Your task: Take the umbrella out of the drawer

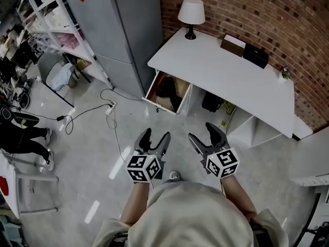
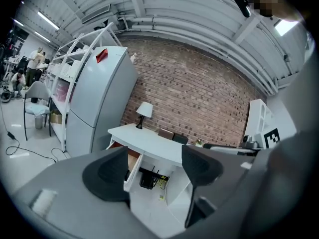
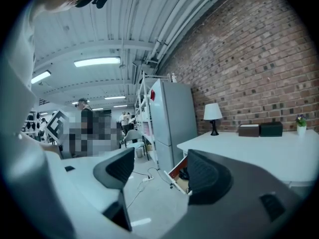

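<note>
Head view has the person standing well back from the long white table (image 1: 226,71) by the brick wall, both tools held out level. The left gripper (image 1: 155,136) and the right gripper (image 1: 202,133) each have jaws wide apart with nothing between them. The white-fronted drawer (image 1: 159,106) at the table's left end is pulled open. A dark bundled shape (image 1: 167,88) lies inside it, which I take for the umbrella, though it's too dim to be sure. I'd worry about the white power strip and cable (image 1: 110,108) on the floor near the drawer, where a foot could catch. The bundle may also snag on the drawer's rim if grabbed by loose fabric.
</note>
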### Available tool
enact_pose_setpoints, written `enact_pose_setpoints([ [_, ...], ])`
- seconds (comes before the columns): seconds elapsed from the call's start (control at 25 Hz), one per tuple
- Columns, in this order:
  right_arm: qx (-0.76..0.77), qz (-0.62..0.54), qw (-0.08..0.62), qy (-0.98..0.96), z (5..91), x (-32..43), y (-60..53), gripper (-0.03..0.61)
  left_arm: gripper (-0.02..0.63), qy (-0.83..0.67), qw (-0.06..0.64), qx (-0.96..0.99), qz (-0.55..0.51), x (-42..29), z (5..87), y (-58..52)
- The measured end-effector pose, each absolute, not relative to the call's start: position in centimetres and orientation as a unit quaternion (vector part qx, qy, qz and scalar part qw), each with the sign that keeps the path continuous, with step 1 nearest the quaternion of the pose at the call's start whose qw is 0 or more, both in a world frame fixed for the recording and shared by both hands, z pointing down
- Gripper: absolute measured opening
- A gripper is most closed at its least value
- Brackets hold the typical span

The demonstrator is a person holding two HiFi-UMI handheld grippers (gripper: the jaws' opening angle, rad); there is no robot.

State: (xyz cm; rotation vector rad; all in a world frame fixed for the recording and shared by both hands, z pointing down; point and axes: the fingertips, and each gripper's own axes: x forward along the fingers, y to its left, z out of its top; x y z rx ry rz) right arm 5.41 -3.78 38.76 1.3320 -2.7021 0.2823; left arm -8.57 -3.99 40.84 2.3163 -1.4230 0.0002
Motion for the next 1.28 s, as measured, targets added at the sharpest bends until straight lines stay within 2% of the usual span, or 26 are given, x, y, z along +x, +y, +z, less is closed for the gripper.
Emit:
enact_pose_setpoints([
  [0.6, 0.452, 0.108, 0.074, -0.882, 40.5, 1.4, -10.3, 0.325, 0.324, -0.503, 0.239, 0.831, 0.002, -12.7, 43.0, -11.4],
  [1.28, 0.443, 0.155, 0.112, -0.876, 46.4, 3.1, -17.8, 0.316, 0.324, -0.503, 0.293, 0.813, 0.022, -10.1, 49.3, -20.9],
])
